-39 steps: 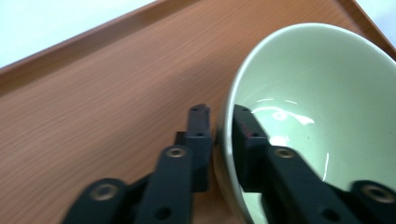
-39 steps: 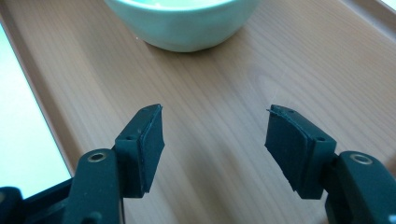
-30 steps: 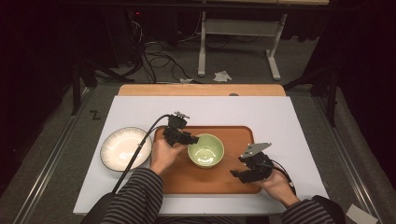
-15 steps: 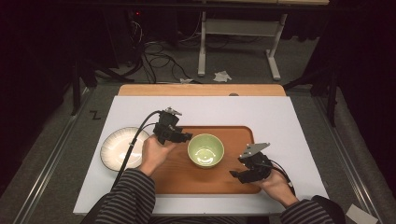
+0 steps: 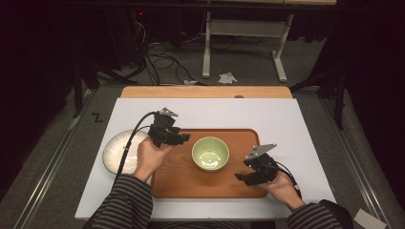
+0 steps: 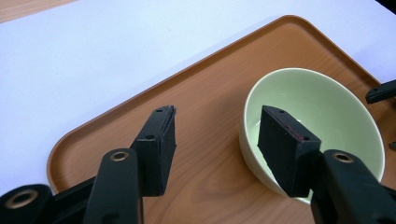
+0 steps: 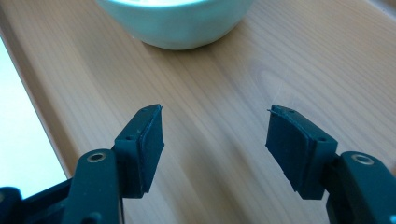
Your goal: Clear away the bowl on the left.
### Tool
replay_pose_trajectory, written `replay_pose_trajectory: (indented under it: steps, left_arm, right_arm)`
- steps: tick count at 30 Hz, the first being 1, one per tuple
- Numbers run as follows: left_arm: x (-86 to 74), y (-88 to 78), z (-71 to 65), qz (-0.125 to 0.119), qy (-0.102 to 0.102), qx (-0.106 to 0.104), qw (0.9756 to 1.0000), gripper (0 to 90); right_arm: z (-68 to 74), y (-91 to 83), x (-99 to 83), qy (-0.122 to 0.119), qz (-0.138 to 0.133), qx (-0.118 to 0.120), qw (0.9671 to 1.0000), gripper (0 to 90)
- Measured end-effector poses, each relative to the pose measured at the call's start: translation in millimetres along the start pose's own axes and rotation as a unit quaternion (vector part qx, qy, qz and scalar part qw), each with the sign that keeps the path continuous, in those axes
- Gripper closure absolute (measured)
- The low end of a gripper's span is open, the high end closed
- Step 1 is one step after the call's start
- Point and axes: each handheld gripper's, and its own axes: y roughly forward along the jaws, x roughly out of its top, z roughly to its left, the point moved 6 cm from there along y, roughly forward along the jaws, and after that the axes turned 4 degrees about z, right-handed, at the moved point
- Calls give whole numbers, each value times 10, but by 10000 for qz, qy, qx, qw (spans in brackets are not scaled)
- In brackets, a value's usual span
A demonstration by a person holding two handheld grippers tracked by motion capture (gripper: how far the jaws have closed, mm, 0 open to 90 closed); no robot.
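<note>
The green bowl (image 5: 210, 153) sits upright at the centre of the frame on a wooden tray (image 5: 239, 138), which rests on a white table (image 5: 286, 119). A white plate (image 5: 114, 150) lies at left, just off the tray's edge. The left gripper (image 5: 184, 138), left of centre, hovers beside the bowl, its jaws having just spread wide with nothing between them. The right gripper (image 5: 241, 177), lower right, is also spread and empty above the tray, near the bowl.
</note>
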Motion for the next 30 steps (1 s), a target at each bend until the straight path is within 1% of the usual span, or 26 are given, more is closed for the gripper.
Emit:
replay_pose_trajectory:
  steps: [3, 4, 7, 11, 15, 16, 19, 21, 24, 28, 30]
  left_arm:
    - [-27, -34, 1, 8, 27, 45, 10000, 467]
    - [-29, -52, -1, -11, 30, 48, 10000, 468]
    - [-28, -113, -9, -98, 24, 49, 9999, 468]
    - [-62, -162, -14, -118, 61, 105, 9999, 468]
    - [-94, -215, 38, -155, -37, 132, 9998, 468]
    - [-95, -242, 57, -195, -66, 137, 9997, 468]
    - [-118, -294, 78, -283, -108, 192, 9994, 468]
    - [-154, -308, 95, -300, -139, 209, 9992, 468]
    - [-193, -325, 117, -323, -213, 198, 9991, 468]
    - [-239, -370, 152, -366, -236, 233, 9988, 467]
    - [-275, -373, 159, -371, -247, 243, 9987, 468]
  right_arm:
    - [9, -1, -2, 12, 21, -28, 10000, 385]
    - [9, -3, -2, -13, 8, -29, 10000, 386]
    - [-1, -18, -4, 8, 2, -39, 10000, 388]
    - [-5, -21, 1, -24, -34, -46, 10000, 389]
    - [-9, -35, -4, -16, -16, -62, 10000, 389]
    - [-12, -35, 0, -21, -57, -46, 10000, 389]
    - [-6, -37, -3, 4, -50, -43, 10000, 389]
    - [2, -40, -1, -24, -61, -36, 10000, 390]
    - [-6, -36, -6, 19, -31, -31, 10000, 388]
    - [-18, -36, -5, 65, -42, -34, 10000, 387]
    - [-23, -30, -3, 42, -44, -30, 10000, 387]
